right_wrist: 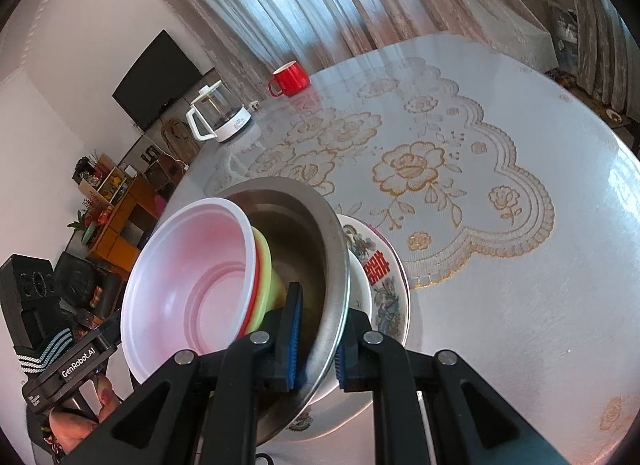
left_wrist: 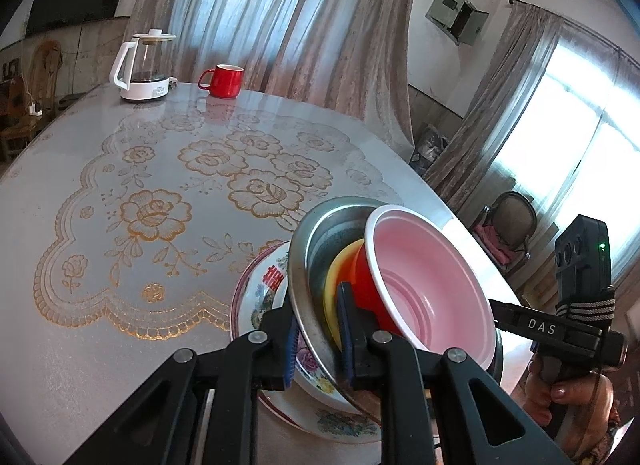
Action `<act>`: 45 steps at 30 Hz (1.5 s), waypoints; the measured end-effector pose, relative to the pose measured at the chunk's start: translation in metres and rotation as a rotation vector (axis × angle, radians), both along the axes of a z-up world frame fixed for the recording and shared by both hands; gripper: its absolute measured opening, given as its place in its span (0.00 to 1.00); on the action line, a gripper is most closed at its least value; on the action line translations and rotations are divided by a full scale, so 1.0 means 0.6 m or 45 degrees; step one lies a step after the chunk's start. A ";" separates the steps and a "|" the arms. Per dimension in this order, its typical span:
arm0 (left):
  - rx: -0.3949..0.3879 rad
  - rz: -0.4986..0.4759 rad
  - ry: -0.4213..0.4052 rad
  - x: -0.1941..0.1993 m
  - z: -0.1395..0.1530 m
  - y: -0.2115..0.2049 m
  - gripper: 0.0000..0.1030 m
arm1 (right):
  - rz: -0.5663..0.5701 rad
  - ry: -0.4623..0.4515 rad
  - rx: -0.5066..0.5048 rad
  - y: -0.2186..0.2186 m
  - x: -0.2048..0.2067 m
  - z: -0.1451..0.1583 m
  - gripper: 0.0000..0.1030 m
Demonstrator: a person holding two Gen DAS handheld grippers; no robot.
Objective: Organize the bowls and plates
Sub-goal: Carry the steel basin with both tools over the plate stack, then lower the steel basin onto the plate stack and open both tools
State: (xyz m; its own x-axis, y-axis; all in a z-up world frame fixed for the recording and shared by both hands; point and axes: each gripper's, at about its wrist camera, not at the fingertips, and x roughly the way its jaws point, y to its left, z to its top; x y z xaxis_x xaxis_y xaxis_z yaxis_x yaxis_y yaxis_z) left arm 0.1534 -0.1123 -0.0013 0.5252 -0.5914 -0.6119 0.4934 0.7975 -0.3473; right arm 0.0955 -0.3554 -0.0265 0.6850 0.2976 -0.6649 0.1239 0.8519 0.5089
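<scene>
Both claws, left claw [left_wrist: 320, 329] and right claw [right_wrist: 318, 345], pinch the steel bowl [left_wrist: 316, 233] rim.

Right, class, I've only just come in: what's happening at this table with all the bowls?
A person holds the metal bowl with both grippers: the left gripper and the right gripper each pinch its rim. Nested inside it are a yellow bowl and a red bowl with a pale pink inside. The metal bowl is tilted over a floral bowl on a floral plate, apparently being stacked there.
</scene>
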 end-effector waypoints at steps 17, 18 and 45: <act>0.039 0.003 0.042 0.015 -0.030 -0.013 0.18 | -0.034 0.057 -0.010 -0.003 0.008 -0.025 0.13; 0.043 0.005 0.046 0.016 -0.034 -0.013 0.18 | -0.035 0.063 -0.009 -0.003 0.010 -0.029 0.13; 0.095 0.040 0.055 0.027 -0.056 -0.008 0.22 | -0.037 0.074 0.007 0.005 0.029 -0.051 0.15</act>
